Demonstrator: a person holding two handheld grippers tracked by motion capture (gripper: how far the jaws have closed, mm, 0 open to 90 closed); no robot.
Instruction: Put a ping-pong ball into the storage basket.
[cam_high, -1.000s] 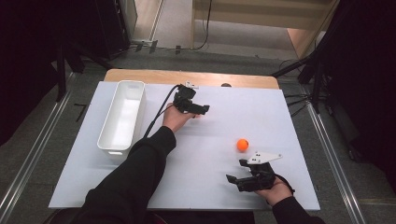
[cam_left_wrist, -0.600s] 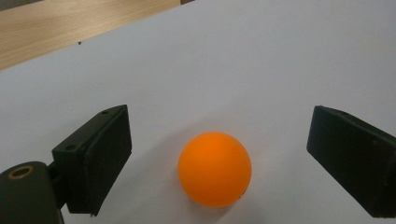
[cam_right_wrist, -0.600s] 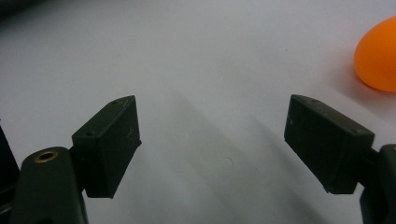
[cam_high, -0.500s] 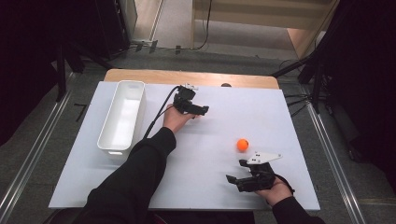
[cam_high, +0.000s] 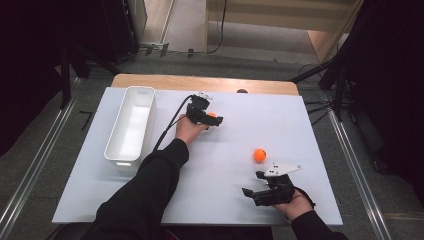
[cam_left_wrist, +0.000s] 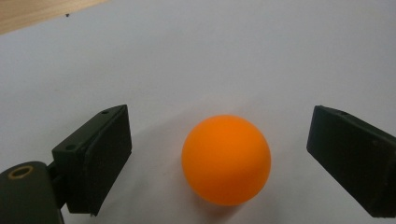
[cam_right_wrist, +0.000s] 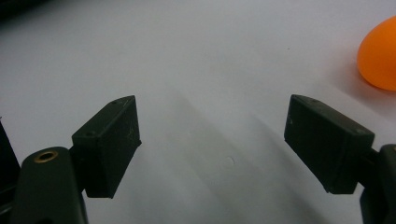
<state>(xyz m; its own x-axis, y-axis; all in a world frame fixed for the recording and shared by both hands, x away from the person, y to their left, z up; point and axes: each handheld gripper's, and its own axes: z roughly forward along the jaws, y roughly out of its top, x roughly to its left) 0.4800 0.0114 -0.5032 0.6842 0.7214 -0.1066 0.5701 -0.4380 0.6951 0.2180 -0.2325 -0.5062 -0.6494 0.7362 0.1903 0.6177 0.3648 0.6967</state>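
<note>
Left gripper (cam_left_wrist: 219, 163) hasn't budged: jaws wide around orange ball (cam_left_wrist: 226, 159), no contact. Right gripper (cam_right_wrist: 212, 149) wide, empty.

High view down over the table (cam_high: 150, 200); both gripper views low, close along their jaws, sharing its white top

orange ball (cam_right_wrist: 380, 53) cut by edge

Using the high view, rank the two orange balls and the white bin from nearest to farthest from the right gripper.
From the right gripper, at the table's near right:
1. Orange ball lying free, just beyond it toward mid-table.
2. Orange ball between the left gripper's open jaws, farther back and left.
3. White bin, along the left side of the table.
</note>
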